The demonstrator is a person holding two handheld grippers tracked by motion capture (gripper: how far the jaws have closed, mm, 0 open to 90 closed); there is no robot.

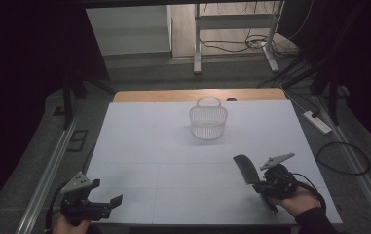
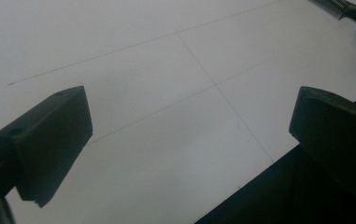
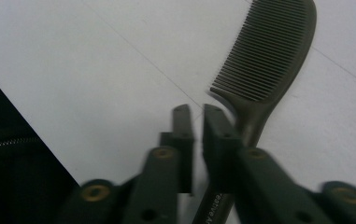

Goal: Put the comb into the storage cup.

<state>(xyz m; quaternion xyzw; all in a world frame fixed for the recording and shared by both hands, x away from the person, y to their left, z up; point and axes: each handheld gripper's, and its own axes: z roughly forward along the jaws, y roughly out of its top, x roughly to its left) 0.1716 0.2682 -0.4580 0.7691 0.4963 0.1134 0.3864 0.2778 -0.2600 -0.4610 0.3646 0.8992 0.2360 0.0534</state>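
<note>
The comb (image 3: 264, 56) is probably gripped at its handle by the shut right gripper (image 3: 196, 112), teeth end pointed away toward the basket (image 1: 208, 123); the left gripper (image 2: 185, 121) is held wide open, empty.

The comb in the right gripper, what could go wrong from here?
The right gripper pinches the comb low on its thin handle, with the toothed head sticking far out, so it could pivot or slip when lifted. The basket stands far up the table and looks light; a swinging comb might knock it or miss its opening.
</note>
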